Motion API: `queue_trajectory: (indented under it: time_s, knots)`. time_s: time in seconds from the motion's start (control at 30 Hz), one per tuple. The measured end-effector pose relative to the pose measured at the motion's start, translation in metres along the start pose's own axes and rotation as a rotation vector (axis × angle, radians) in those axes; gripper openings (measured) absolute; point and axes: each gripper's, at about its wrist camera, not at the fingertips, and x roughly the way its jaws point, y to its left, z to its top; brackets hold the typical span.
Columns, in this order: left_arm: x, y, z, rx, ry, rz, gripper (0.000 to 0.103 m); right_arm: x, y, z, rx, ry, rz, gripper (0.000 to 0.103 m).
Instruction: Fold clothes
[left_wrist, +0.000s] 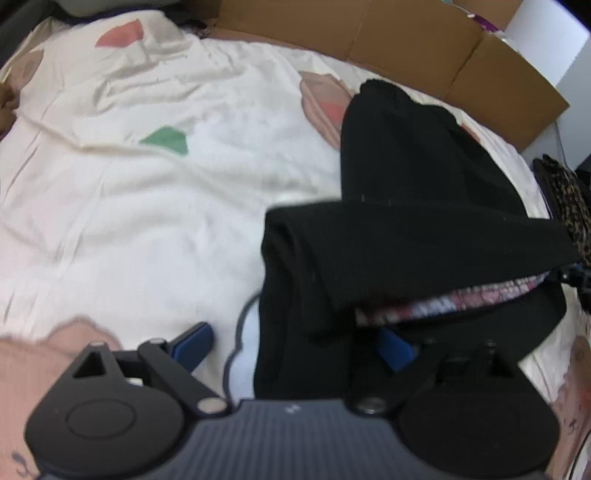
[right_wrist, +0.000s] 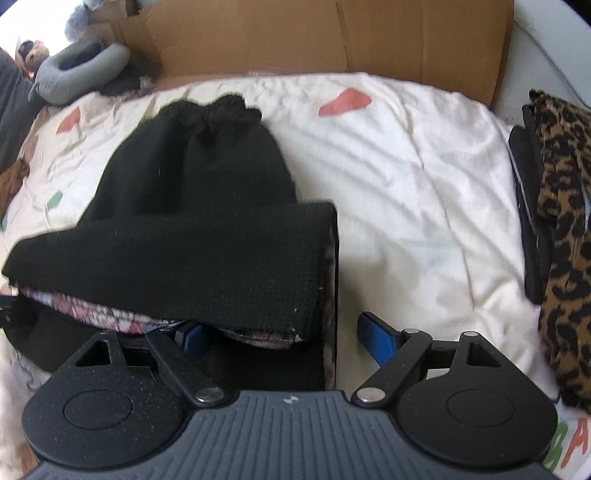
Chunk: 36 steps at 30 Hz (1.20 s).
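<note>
Right gripper (right_wrist: 284, 339): jaws spread wide, gripping nothing; black garment's (right_wrist: 192, 236) folded edge lies between the blue fingers (right_wrist: 380, 338).
Left gripper (left_wrist: 295, 343): jaws wide, straddling the garment's other corner.
Garment: folded on the white bedsheet (right_wrist: 406, 184).
Beyond: cardboard (right_wrist: 314, 37).

1. Left claw (left_wrist: 295, 345): two blue ribbed fingers (left_wrist: 194, 345) on black link arms joined by silver pivot screws.
2. Right claw (right_wrist: 286, 338): the same build, its blue pads (right_wrist: 378, 338) textured.
3. Both bodies: a dark grey ribbed centre plate with a small white mark, flanked by round black housings and triangular cut-outs.
</note>
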Motion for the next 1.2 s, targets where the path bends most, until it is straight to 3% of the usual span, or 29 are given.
queue_trajectory:
  time_s: [0.47, 0.83, 1.03, 1.2]
  knots:
    - [0.005, -0.005, 0.067, 0.037, -0.084, -0.043, 0.095, -0.008, -0.011, 0.051, -0.001, -0.081, 0.057, 0.087]
    - [0.016, 0.020, 0.094, -0.057, -0.096, -0.025, 0.094, 0.013, -0.016, 0.087, 0.009, -0.062, 0.050, 0.087]
    - [0.004, 0.019, 0.111, -0.034, -0.136, -0.017, 0.094, 0.002, -0.019, 0.115, 0.069, -0.119, 0.061, 0.087]
    - [-0.011, 0.018, 0.113, -0.002, -0.155, -0.017, 0.094, -0.017, -0.024, 0.116, 0.089, -0.166, 0.085, 0.087]
